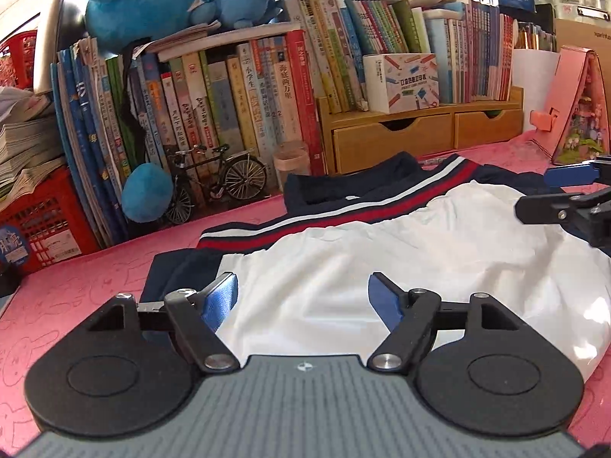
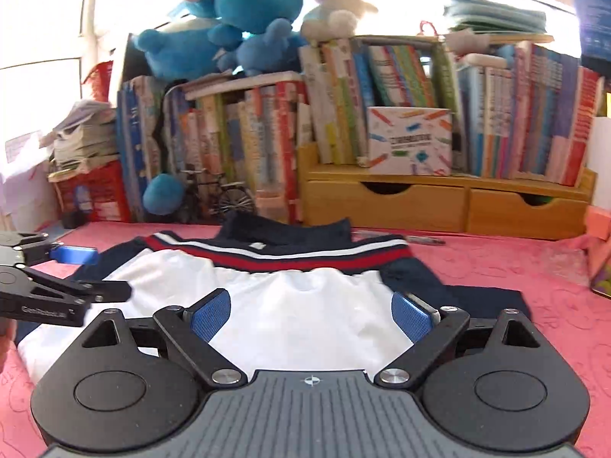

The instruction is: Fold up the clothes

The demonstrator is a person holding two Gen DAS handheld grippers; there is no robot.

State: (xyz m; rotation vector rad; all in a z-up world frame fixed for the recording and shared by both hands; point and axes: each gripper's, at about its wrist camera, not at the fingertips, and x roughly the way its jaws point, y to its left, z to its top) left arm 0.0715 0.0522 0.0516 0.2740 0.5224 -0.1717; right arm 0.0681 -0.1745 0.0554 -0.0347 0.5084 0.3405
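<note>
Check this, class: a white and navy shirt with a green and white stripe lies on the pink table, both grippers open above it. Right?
One slip: the stripe across the shirt is red and white, not green; both wrist views show it. The pink table and the open left gripper and right gripper stand.

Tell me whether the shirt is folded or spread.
Partly folded. The shirt lies flat on the pink table, its navy sleeves tucked in at both sides; the collar still shows.

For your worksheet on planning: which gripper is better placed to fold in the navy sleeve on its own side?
Probably the left gripper: its open jaws sit beside the navy sleeve. The right gripper hangs open over the white panel.
</note>
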